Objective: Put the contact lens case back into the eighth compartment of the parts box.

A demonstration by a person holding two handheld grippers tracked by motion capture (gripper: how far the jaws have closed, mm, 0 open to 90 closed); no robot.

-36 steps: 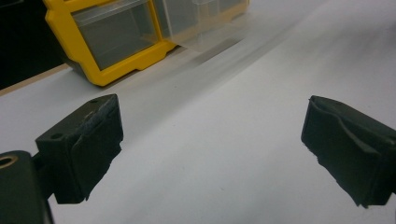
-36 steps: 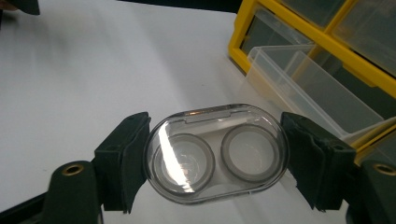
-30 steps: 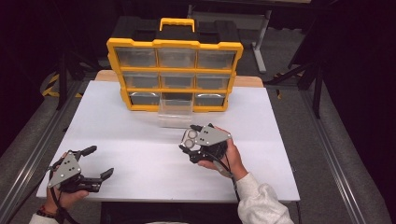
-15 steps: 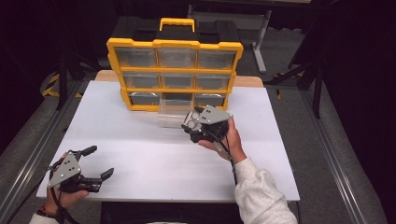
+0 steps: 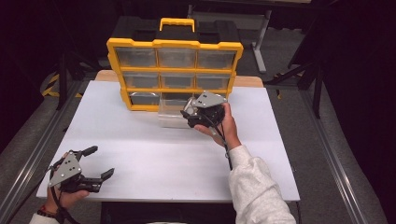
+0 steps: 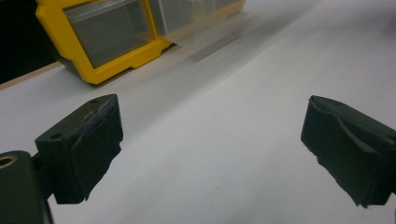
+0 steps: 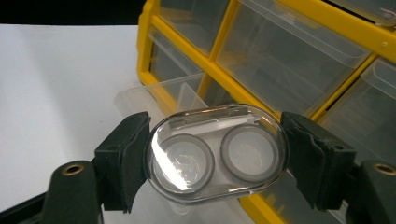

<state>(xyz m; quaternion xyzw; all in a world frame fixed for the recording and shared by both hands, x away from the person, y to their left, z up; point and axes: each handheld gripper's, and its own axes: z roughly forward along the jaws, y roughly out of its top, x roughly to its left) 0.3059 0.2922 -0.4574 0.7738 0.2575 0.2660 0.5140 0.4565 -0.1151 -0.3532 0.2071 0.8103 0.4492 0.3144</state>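
A clear oval case point(image 7: 215, 154) with two round wells sits crosswise between the jaws of my right gripper point(image 7: 215, 156), which is shut on it. In the high view the right gripper point(image 5: 189, 115) hovers at a clear drawer point(image 5: 169, 117) pulled out of the bottom middle slot of a yellow organizer point(image 5: 175, 44). The right gripper view looks past the case at that drawer point(image 7: 156, 93) and the organizer's yellow frame point(image 7: 219, 77). My left gripper point(image 5: 100, 162) rests at the table's front left, jaws open and nothing between them point(image 6: 210, 149).
The organizer point(image 6: 116, 60) stands upright at the back of the white table point(image 5: 154, 158), with several closed clear drawers. A black case lies behind it. Metal rails run along both sides of the table.
My right gripper has carried the clear case away from the table's middle, up and toward the organizer's pulled-out drawer. The left gripper has stayed put.
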